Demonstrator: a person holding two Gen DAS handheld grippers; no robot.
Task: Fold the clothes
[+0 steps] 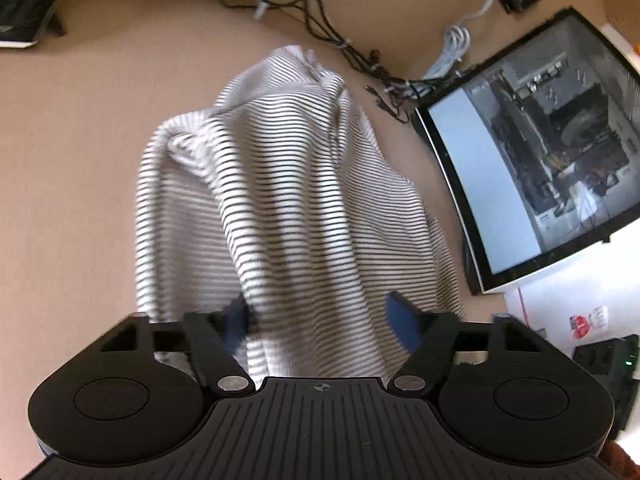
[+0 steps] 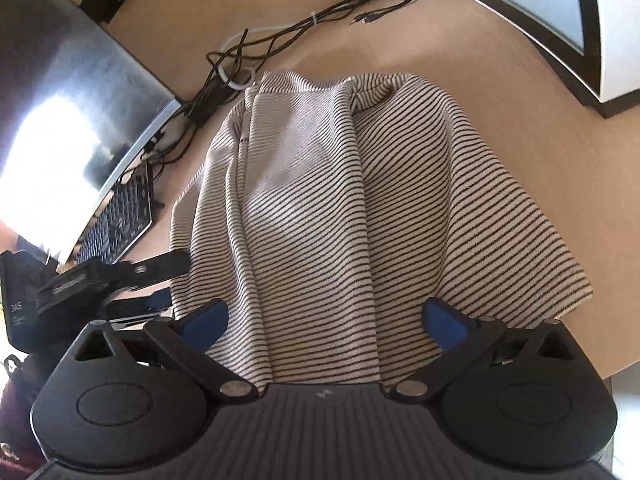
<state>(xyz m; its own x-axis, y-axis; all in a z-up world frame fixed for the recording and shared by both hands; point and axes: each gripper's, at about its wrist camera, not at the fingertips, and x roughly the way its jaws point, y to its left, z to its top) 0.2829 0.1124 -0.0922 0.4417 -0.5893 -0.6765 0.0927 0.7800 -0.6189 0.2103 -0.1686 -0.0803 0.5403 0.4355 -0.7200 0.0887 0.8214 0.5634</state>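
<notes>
Clearly your striped garment [image 1: 280,184], rumpled on the tabletop [image 1: 80,160], is light, limp and stretchy, so pinch its near hem with the left tongs [image 1: 320,316] and right tongs [image 2: 324,320], both released astride it.

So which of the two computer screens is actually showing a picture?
The black-framed screen right of the striped cloth; the curved screen beside the black keyboard is dark, only reflecting glare.
</notes>
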